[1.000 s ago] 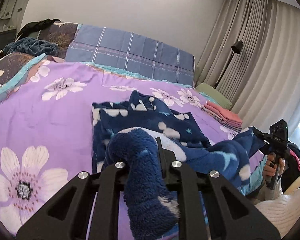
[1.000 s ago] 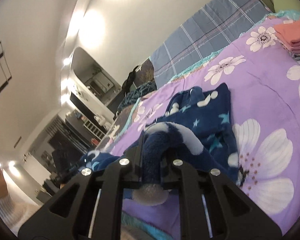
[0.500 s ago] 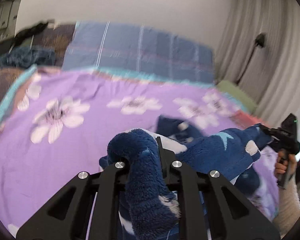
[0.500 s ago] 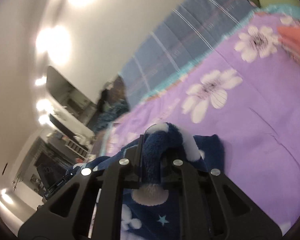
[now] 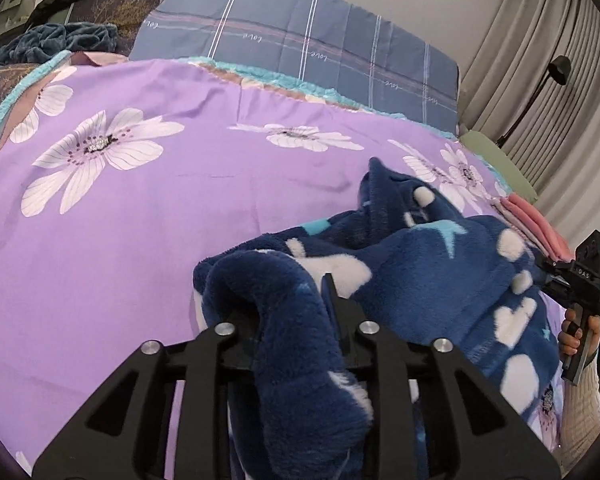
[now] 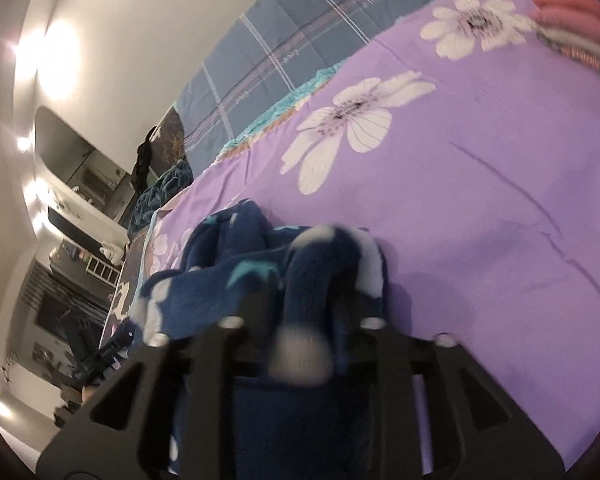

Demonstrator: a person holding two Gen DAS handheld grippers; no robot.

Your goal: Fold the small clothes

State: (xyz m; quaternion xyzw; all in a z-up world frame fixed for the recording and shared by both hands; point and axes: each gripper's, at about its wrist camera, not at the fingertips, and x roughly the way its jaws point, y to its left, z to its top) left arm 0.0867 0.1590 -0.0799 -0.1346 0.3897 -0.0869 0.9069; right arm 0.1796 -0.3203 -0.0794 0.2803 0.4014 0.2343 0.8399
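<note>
A dark blue fleece garment (image 5: 420,260) with white hearts and light blue stars lies bunched on the purple flowered bedspread (image 5: 140,220). One thick fold of it runs between the fingers of my left gripper (image 5: 276,292), whose jaws are opening; a dark gap shows beside the fold. In the right wrist view the same fleece (image 6: 220,272) lies between the fingers of my right gripper (image 6: 308,292), whose jaws are also opening, with gaps on both sides. In the left wrist view the right gripper (image 5: 580,280) and the hand holding it appear at the garment's far end.
A stack of folded pink clothes (image 5: 536,224) sits near the bed's right edge. A blue plaid quilt (image 5: 300,44) lines the headboard, with a heap of teal blanket (image 5: 60,40) to its left. A floor lamp (image 5: 556,68) stands before the curtains. Bare bedspread (image 6: 480,200) stretches ahead.
Both grippers carried the fleece edge forward and down over the rest of the garment. Their jaws, clamped on the fleece before, now stand wider with the fold loose between them.
</note>
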